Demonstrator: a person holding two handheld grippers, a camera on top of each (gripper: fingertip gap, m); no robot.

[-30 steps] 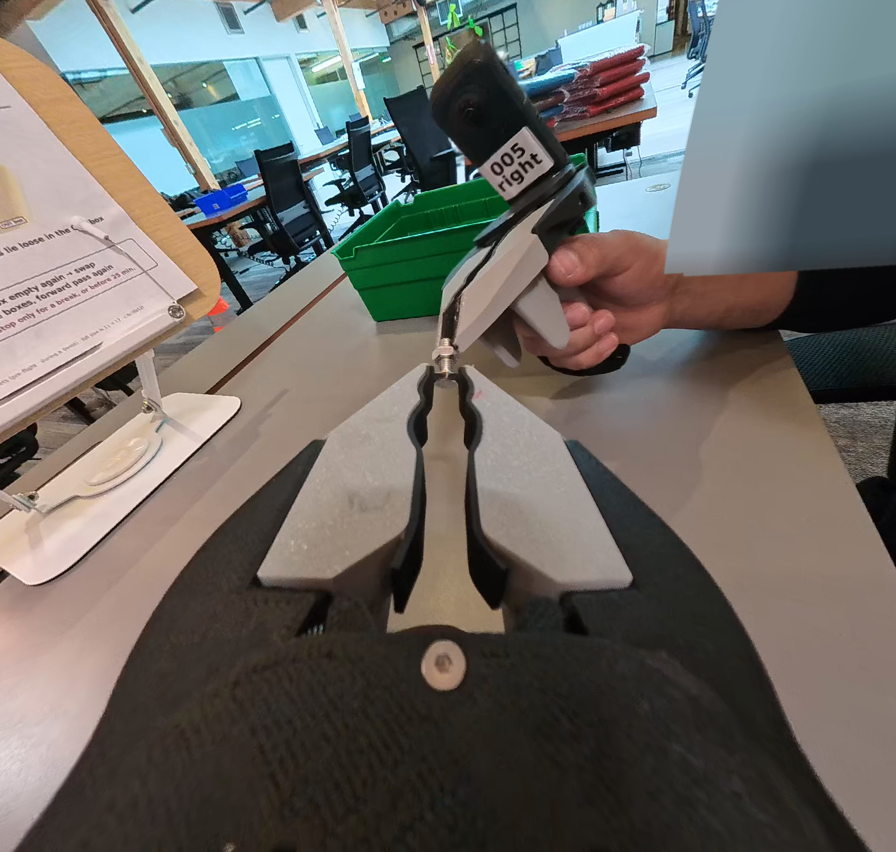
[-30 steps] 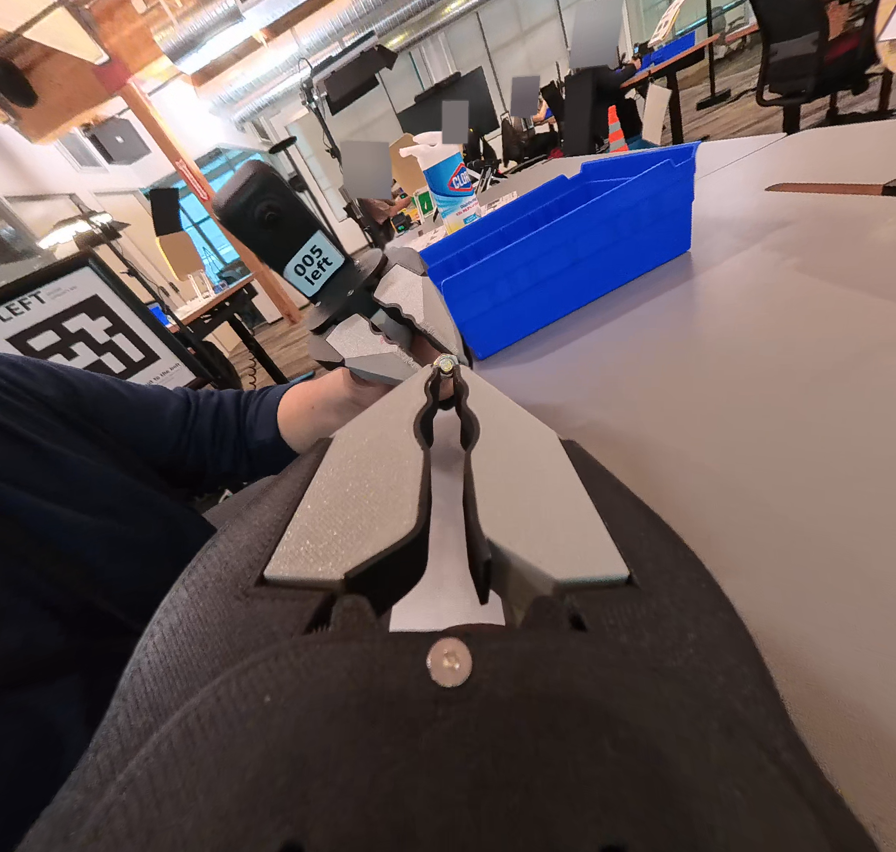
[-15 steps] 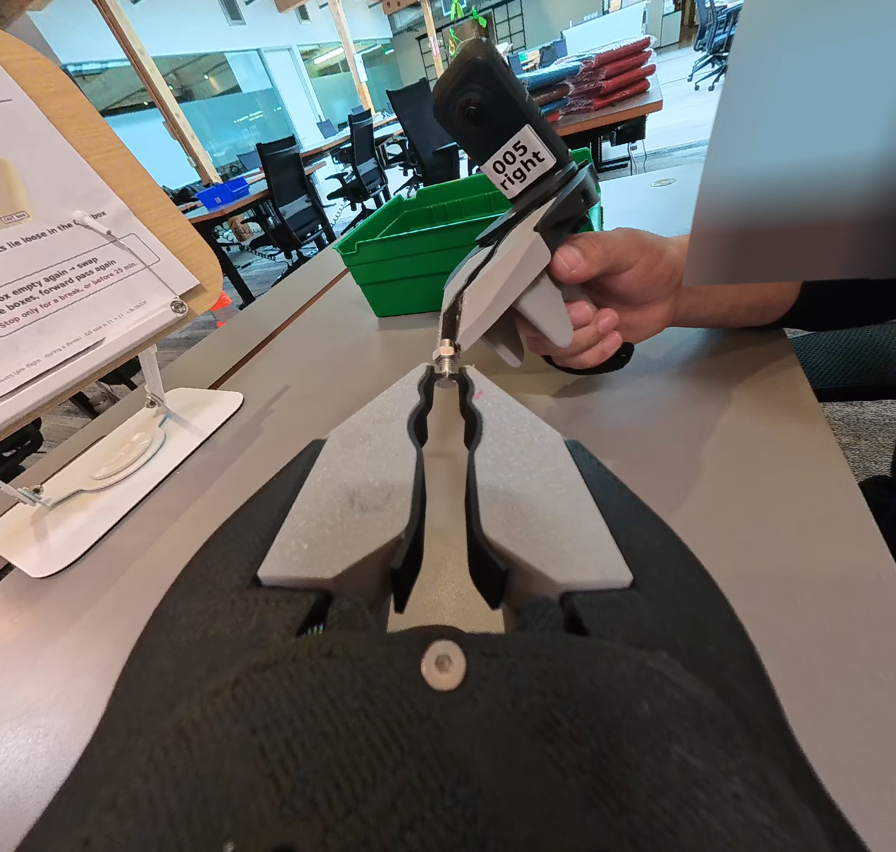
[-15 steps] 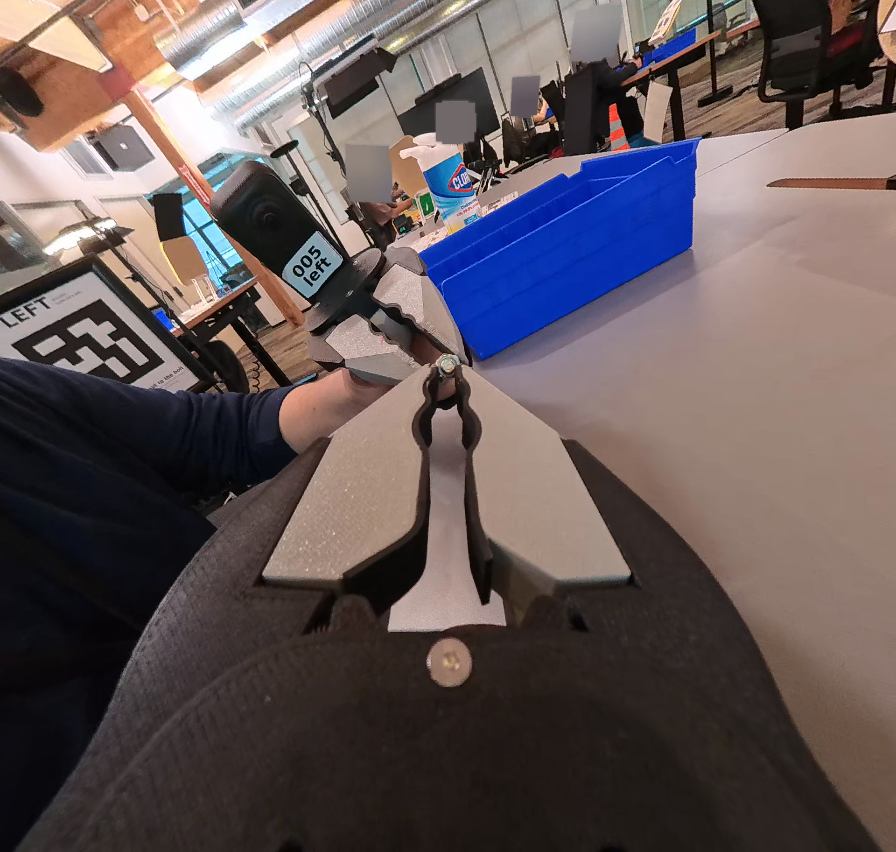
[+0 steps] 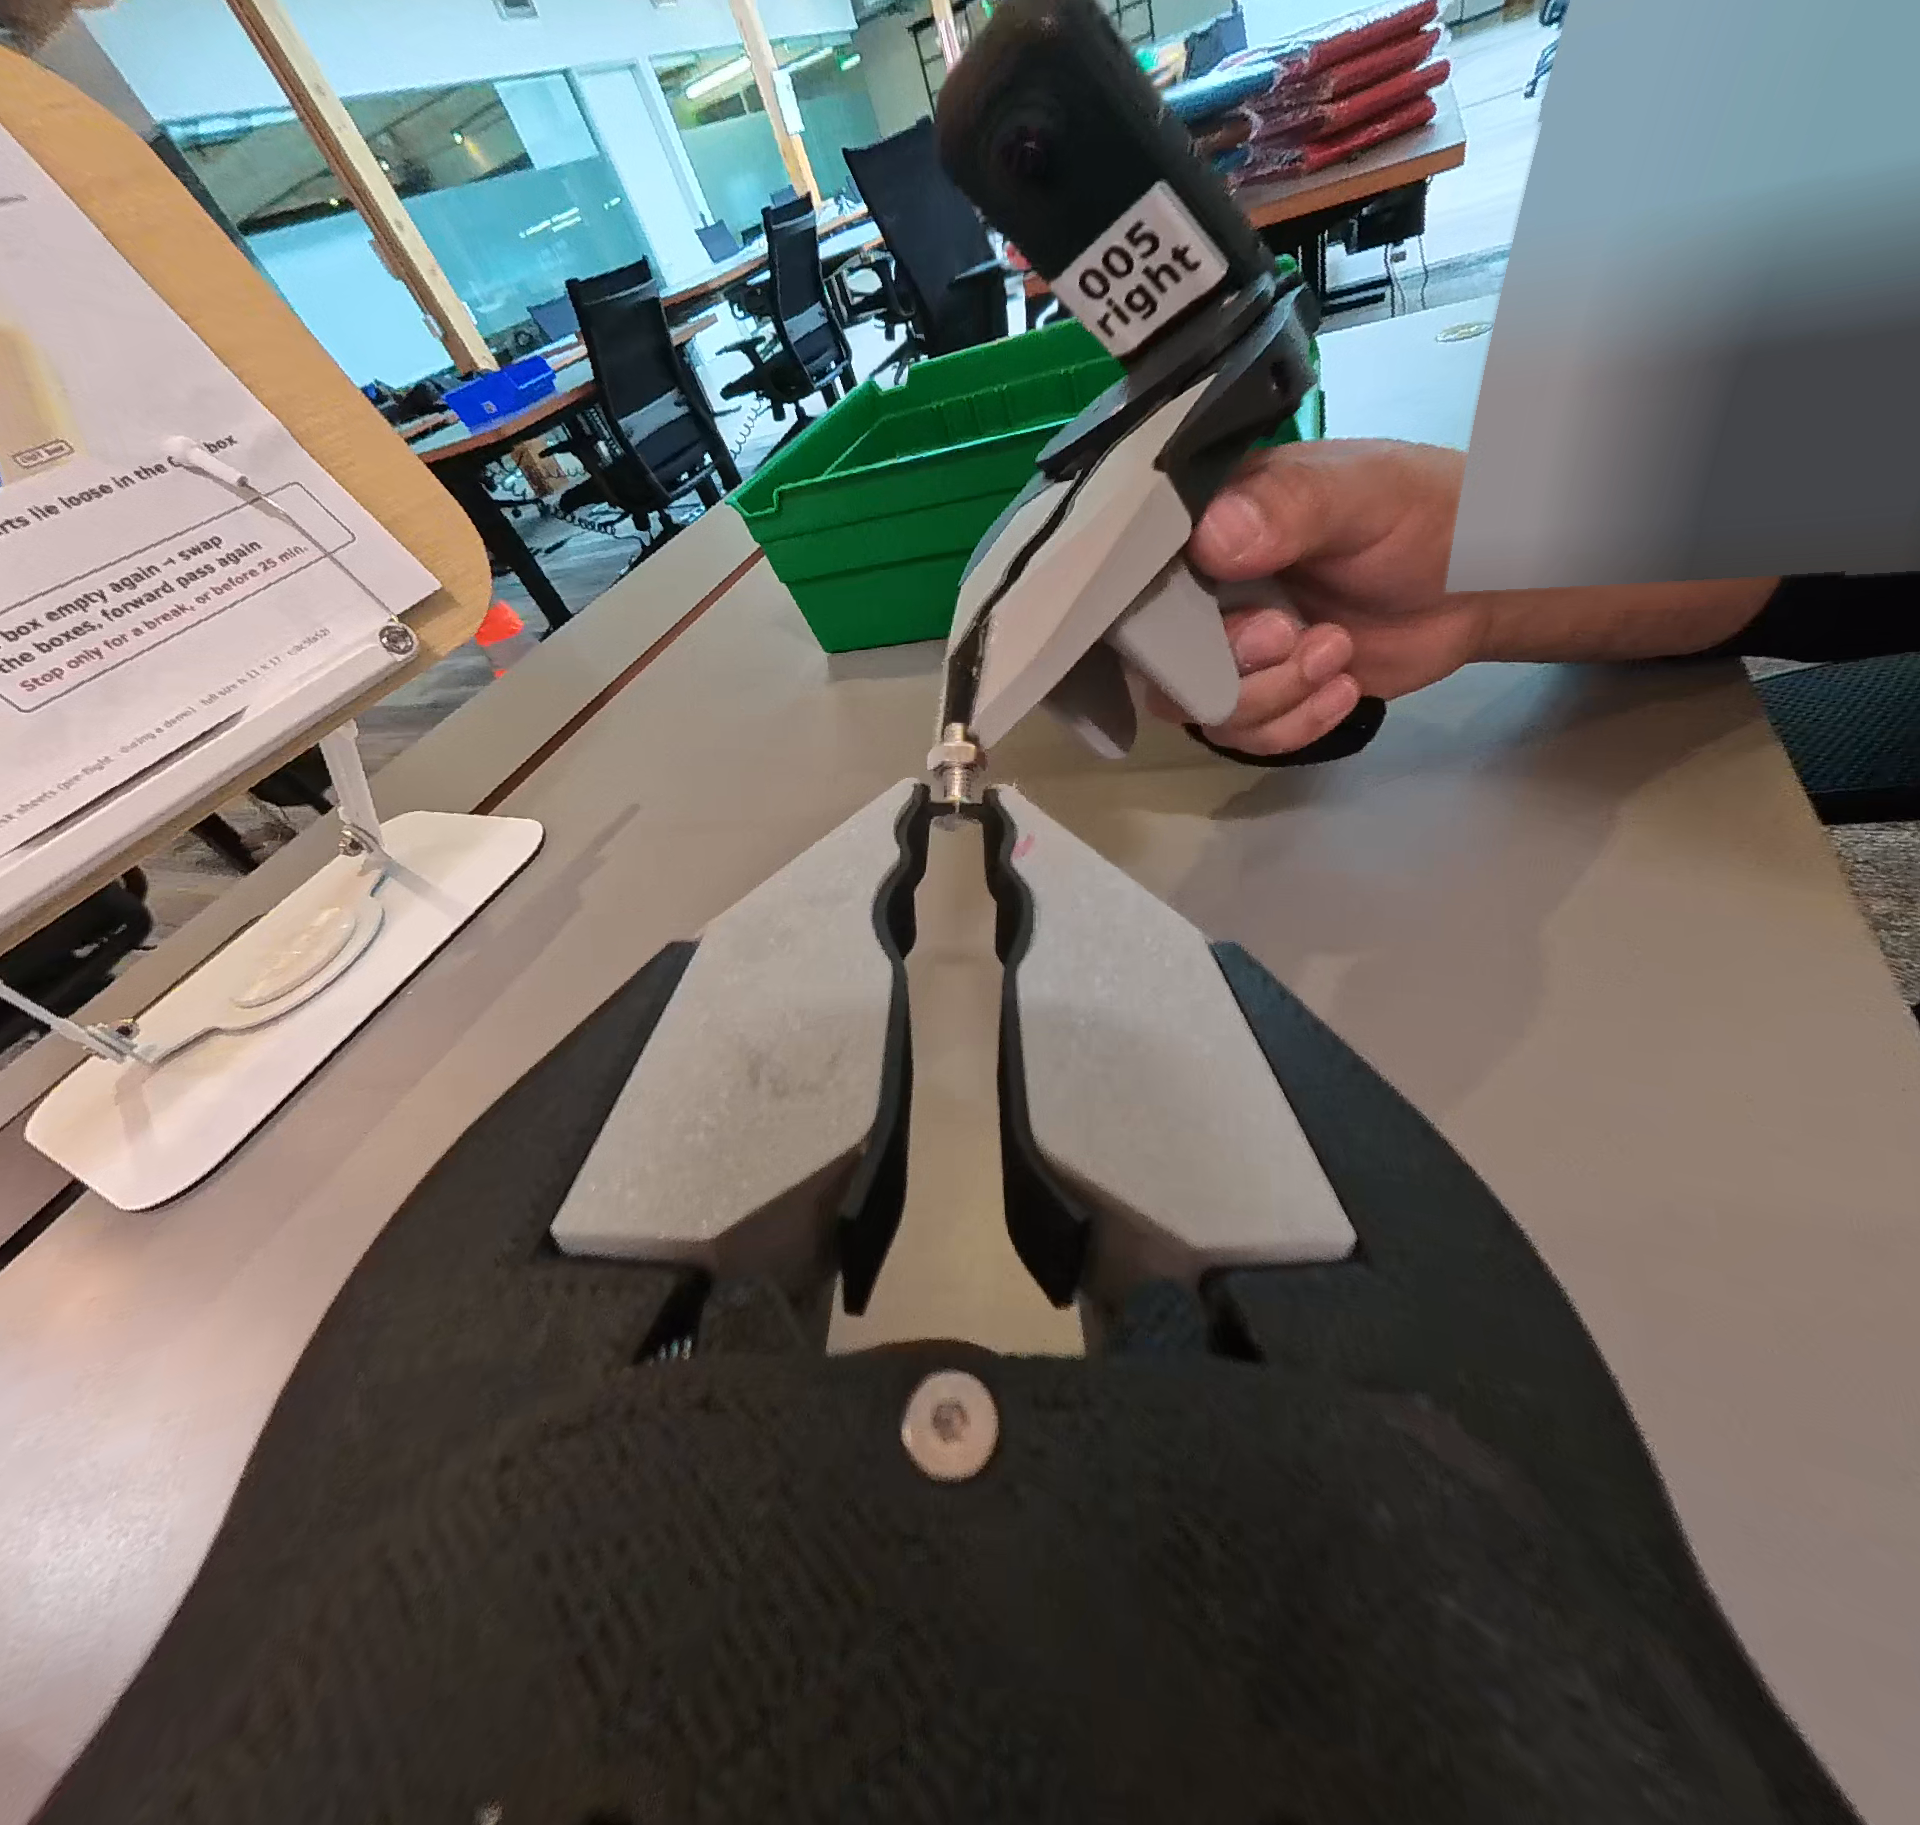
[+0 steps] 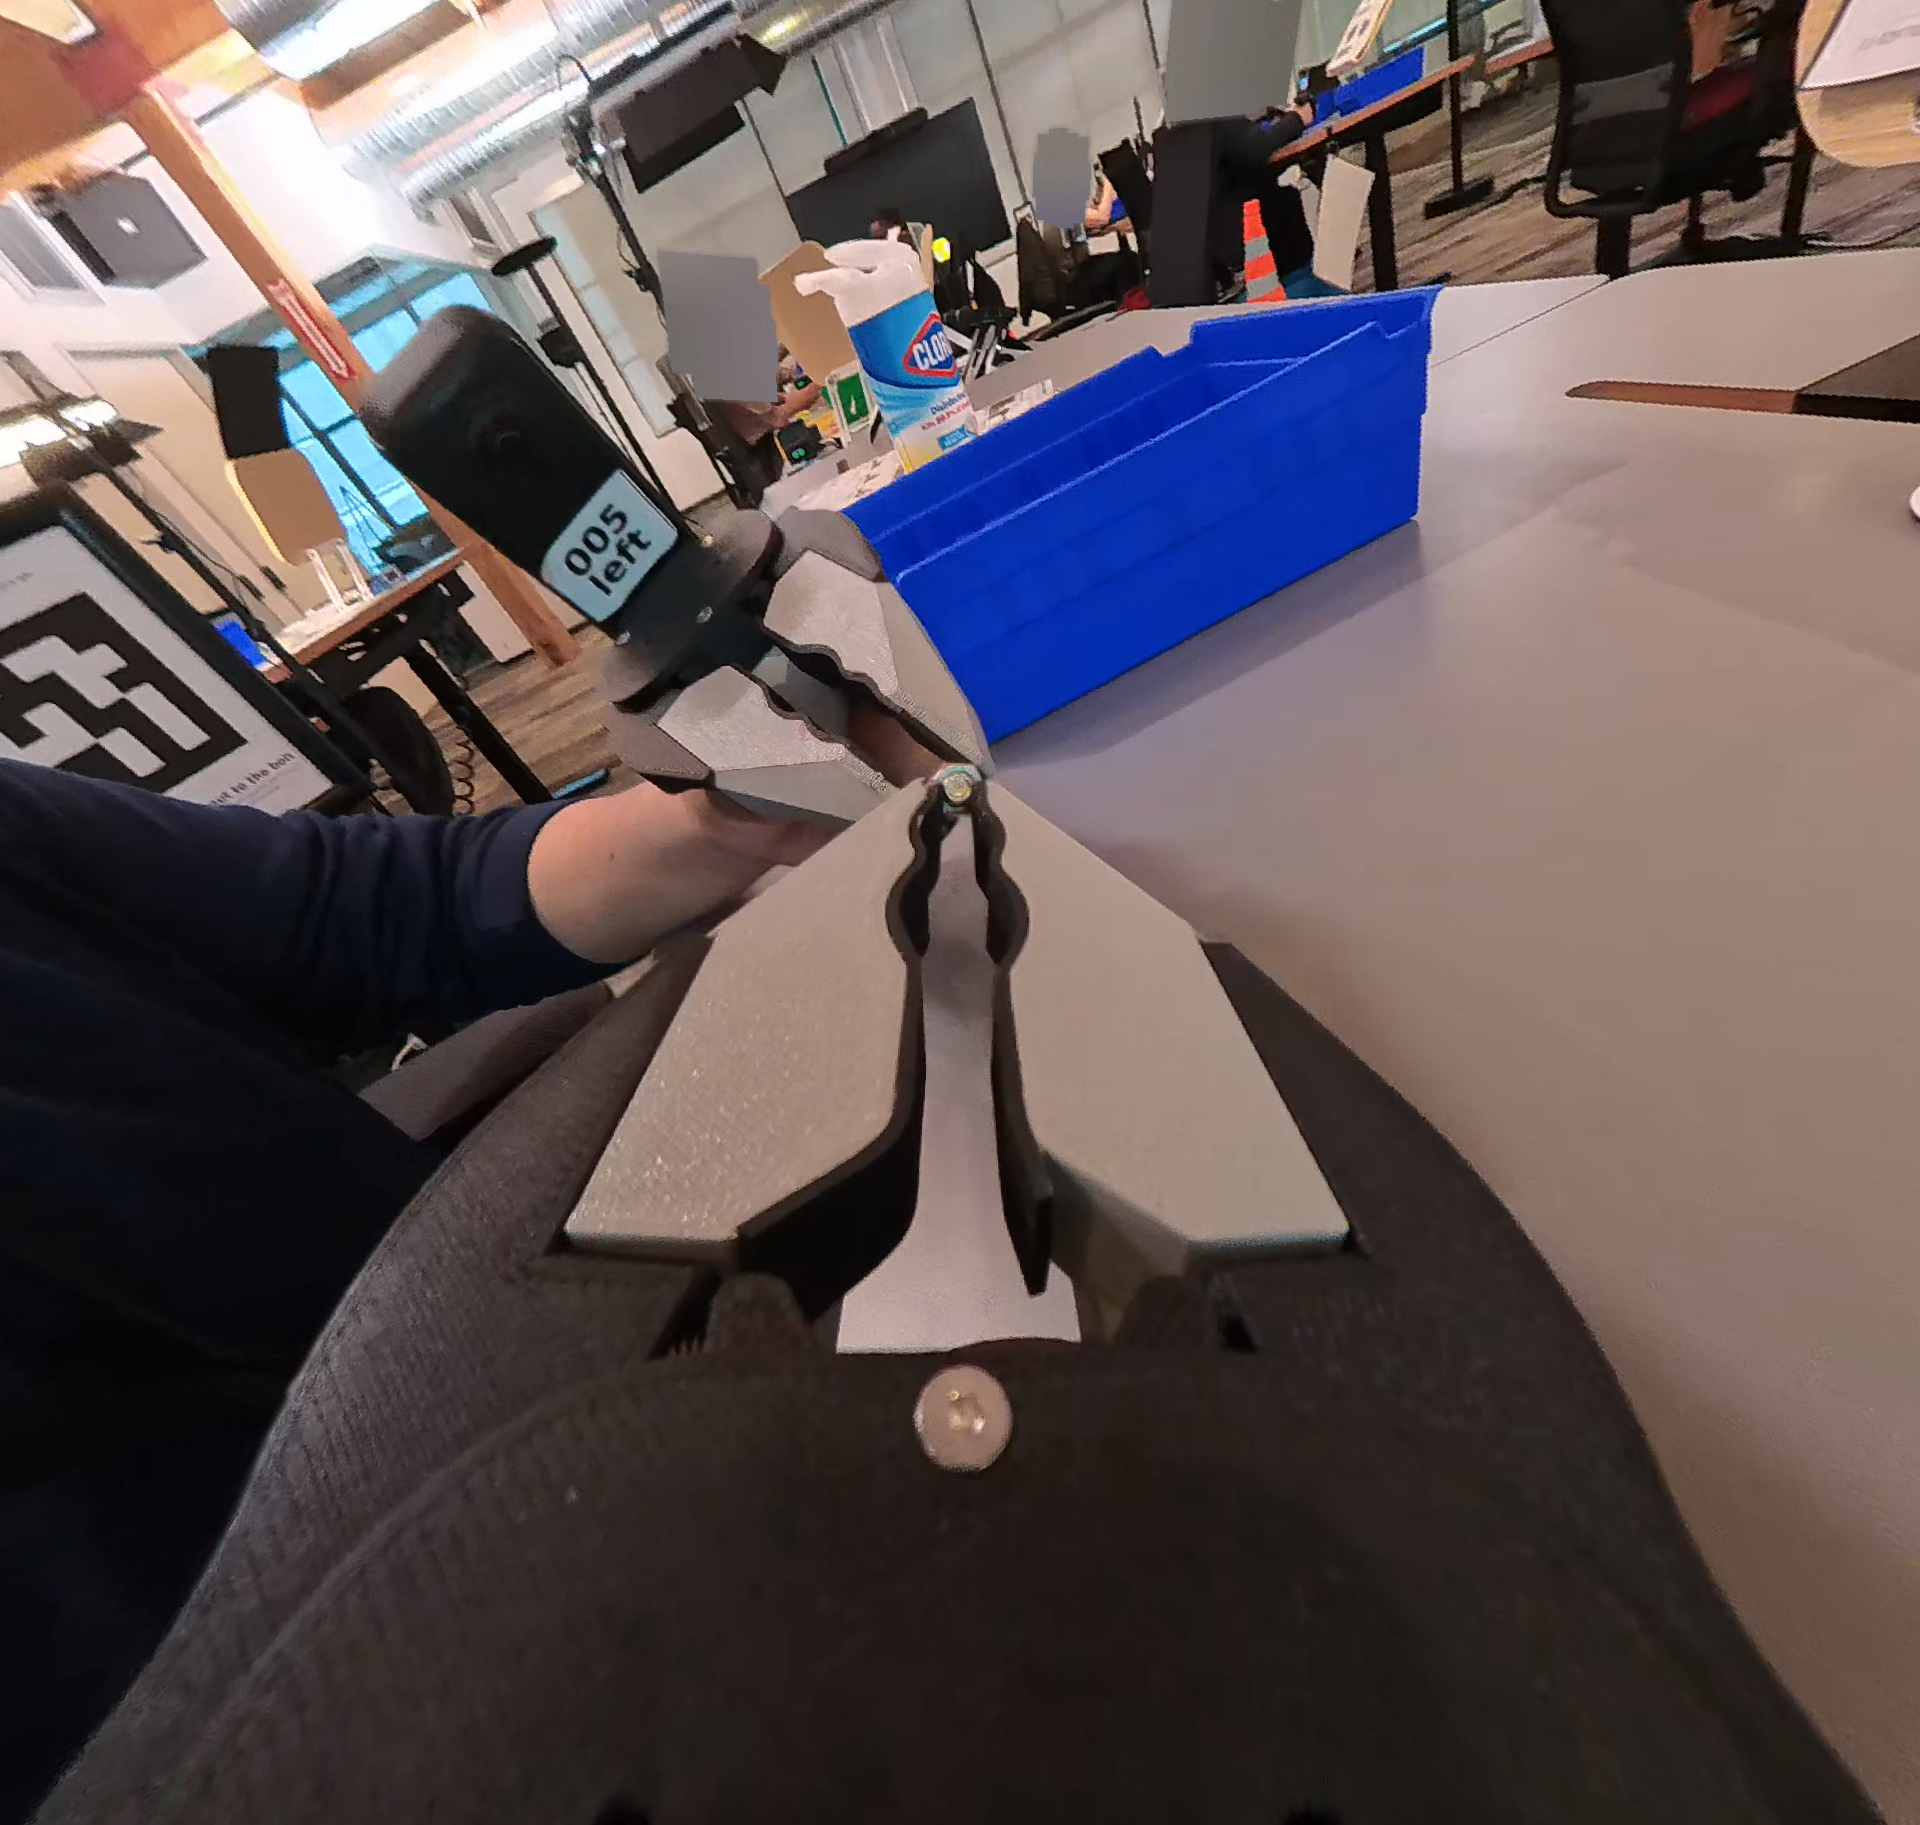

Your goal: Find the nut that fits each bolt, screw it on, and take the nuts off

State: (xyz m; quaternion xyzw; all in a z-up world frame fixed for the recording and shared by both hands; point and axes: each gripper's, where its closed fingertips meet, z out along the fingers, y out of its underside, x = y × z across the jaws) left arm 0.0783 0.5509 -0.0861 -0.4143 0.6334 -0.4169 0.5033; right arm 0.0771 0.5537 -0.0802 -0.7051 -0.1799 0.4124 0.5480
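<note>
Dead centre of both frames, your left gripper (image 5: 956, 811) is clamped on the bolt (image 5: 958, 788) while your right gripper (image 6: 958, 801) pinches its nut (image 5: 954, 739) above the grey table (image 5: 1558, 892).

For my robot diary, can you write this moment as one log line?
left gripper: holds bolt | right gripper: on nut | above table

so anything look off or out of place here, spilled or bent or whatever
Nothing stands out. The bolt with its nut sits between the left gripper and right gripper, above a grey table. Nothing spilled or damaged shows.
</note>
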